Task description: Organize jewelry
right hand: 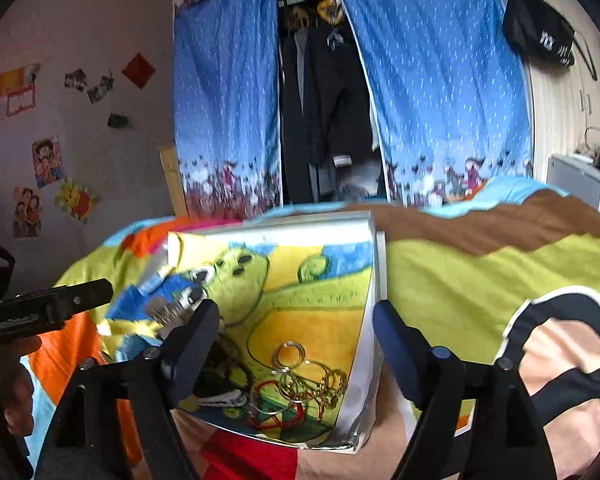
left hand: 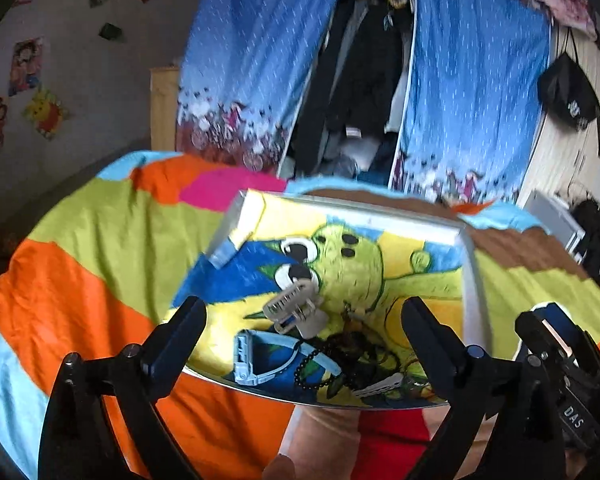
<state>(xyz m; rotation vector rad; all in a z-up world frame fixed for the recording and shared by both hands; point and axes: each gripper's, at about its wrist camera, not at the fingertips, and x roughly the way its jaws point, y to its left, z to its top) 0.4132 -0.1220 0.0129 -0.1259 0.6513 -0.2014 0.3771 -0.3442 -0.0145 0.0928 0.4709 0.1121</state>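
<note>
A shallow tray with a white rim (left hand: 471, 280) (right hand: 363, 360) and a cartoon-painted floor lies on the bed. In the left wrist view it holds a grey claw clip (left hand: 296, 304), a pale blue clip (left hand: 247, 360), a black bead string (left hand: 340, 348) and a white clip (left hand: 380, 386). The right wrist view shows gold rings and bangles (right hand: 300, 376), a red cord bracelet (right hand: 276, 420) and the white clip (right hand: 220, 400) near the tray's right wall. My left gripper (left hand: 304, 320) hovers above the near end, open and empty. My right gripper (right hand: 296, 320) is also open and empty above the rings.
The bed cover (left hand: 100, 240) is patched in orange, green, pink and brown. Behind it hang blue curtains (left hand: 260, 60) around an open wardrobe of dark clothes (left hand: 364, 80). A black bag (left hand: 568, 92) hangs at right. A person's red clothing (left hand: 388, 432) shows below the tray.
</note>
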